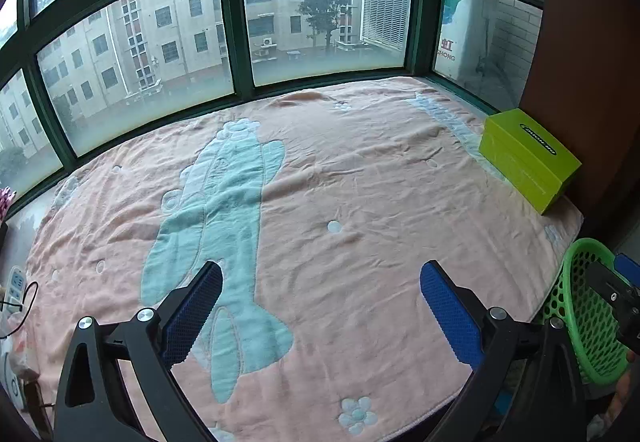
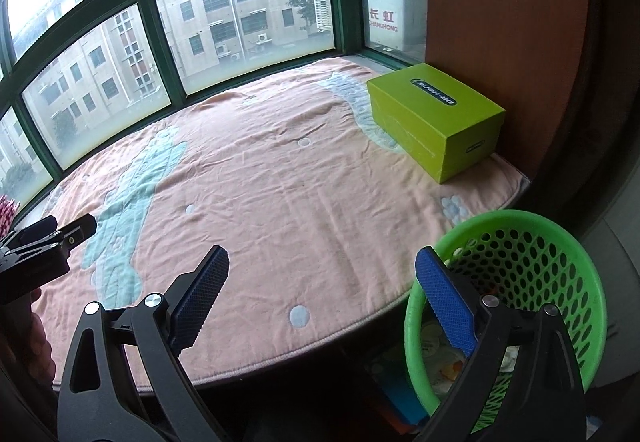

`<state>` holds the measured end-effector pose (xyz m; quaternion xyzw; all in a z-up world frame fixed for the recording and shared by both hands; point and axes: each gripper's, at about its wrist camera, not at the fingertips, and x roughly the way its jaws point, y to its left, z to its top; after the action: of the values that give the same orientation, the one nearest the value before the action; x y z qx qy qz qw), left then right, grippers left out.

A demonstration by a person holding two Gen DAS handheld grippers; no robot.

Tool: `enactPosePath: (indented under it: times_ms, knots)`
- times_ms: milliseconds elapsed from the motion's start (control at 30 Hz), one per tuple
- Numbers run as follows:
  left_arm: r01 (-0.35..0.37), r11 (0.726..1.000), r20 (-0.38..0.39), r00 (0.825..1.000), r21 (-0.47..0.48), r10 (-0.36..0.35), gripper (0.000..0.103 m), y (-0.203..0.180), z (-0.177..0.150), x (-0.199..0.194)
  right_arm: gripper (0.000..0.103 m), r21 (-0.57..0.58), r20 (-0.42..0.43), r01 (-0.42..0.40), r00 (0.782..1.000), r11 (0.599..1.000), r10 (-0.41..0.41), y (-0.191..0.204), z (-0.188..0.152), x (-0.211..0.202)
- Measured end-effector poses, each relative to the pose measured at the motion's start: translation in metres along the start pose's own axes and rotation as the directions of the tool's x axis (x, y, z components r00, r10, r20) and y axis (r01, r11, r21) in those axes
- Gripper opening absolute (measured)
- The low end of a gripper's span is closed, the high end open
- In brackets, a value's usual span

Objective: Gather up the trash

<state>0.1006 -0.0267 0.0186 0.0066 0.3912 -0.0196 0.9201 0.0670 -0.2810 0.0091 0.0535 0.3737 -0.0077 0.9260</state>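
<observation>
A green perforated plastic basket [image 2: 532, 242] stands below the front right edge of the blanket-covered platform, with wrappers and paper [image 2: 434, 342] inside it. It also shows in the left wrist view [image 1: 580, 282]. My right gripper [image 2: 322, 262] is open and empty, its right finger over the basket's near rim. My left gripper [image 1: 320, 278] is open and empty above the pink blanket [image 1: 340, 182]. The left gripper's body shows at the left edge of the right wrist view [image 2: 44, 242].
A lime-green box [image 2: 436, 118] sits at the platform's far right against a brown panel [image 2: 508, 22]; it also shows in the left wrist view [image 1: 528, 158]. Green-framed windows [image 1: 236, 30] close the far side. A power strip with cable [image 1: 16, 282] lies at the left.
</observation>
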Motion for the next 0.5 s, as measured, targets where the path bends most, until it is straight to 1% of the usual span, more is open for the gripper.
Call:
enactPosePath:
  times_ms: [300,500]
  knots:
    - [-0.008,1.000,0.023,1.000,-0.004,0.008,0.096,-0.001,0.003,-0.006,0.095,0.011,0.001,-0.009,1.000,1.000,0.009,0.002,0.000,0.001]
    - [-0.014,1.000,0.043,0.999,-0.004,0.014,0.096,-0.004,0.003,-0.010,0.095,0.027,0.017,-0.005,1.000,1.000,0.005,-0.001,0.001,-0.001]
